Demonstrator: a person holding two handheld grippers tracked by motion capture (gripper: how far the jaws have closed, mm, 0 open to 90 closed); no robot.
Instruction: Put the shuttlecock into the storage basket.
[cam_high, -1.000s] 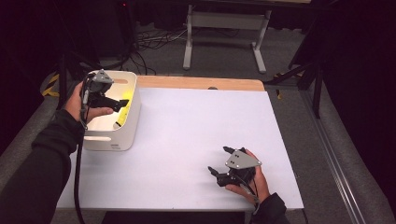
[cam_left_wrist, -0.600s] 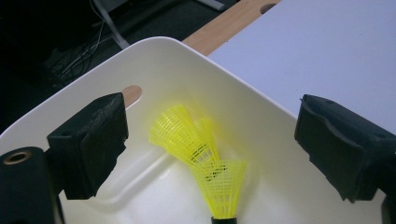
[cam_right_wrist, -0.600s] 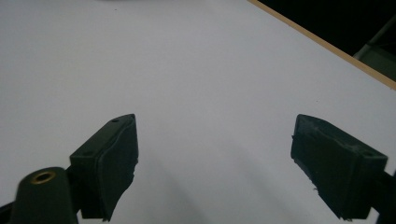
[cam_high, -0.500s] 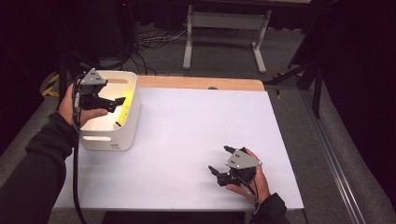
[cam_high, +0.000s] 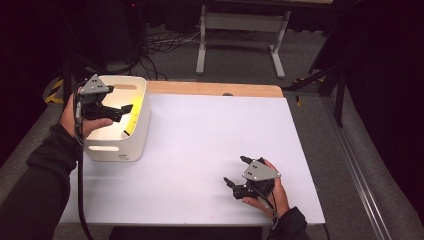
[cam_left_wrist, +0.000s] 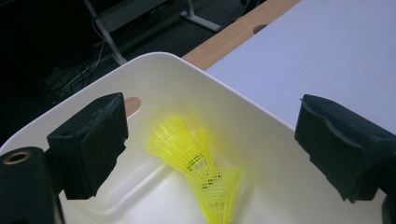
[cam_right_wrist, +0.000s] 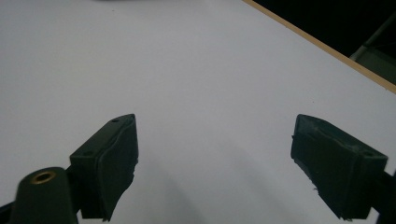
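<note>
A white bin (cam_high: 120, 150) stands at the table's left edge, and yellow plastic shuttlecocks (cam_left_wrist: 201, 168) lie on its floor; one edge of a shuttlecock (cam_high: 132, 122) peeks out in the high view. My left gripper (cam_high: 122, 111) hovers over the bin (cam_left_wrist: 243, 116), open, with nothing between its jaws. My right gripper (cam_high: 236, 171) rests low near the table's front right, open and holding nothing, above bare white tabletop (cam_right_wrist: 196, 70).
The white tabletop (cam_high: 210, 140) has a wooden strip (cam_high: 215, 89) along its far edge. A metal stand (cam_high: 240, 35) and cables lie on the floor beyond it. A dark rail (cam_high: 350, 165) runs along the right of the table.
My left gripper has drawn back to the left over the bin, away from its right wall. The right gripper has stayed where it was.
</note>
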